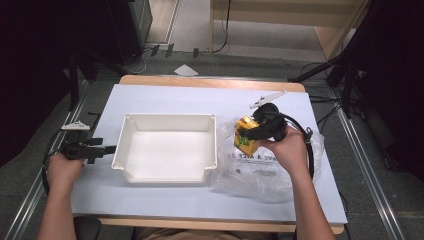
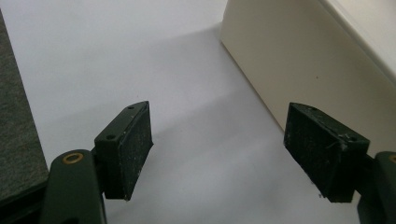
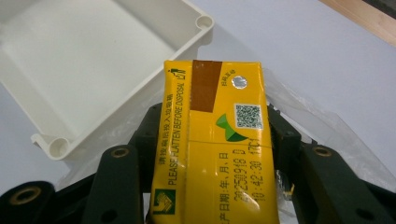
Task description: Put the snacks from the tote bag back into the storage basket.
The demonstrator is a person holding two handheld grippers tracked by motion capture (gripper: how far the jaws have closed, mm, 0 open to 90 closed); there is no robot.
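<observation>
Carton (image 3: 217,149) clamped betw. right tool (image 3: 212,140) jaws, above bag (image 1: 260,172)

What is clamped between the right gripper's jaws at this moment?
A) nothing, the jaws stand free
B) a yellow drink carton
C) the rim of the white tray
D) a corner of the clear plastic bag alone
B: in the right gripper view the yellow drink carton sits between the two black jaws of the right gripper, held above the clear plastic bag and apart from the white tray.
</observation>
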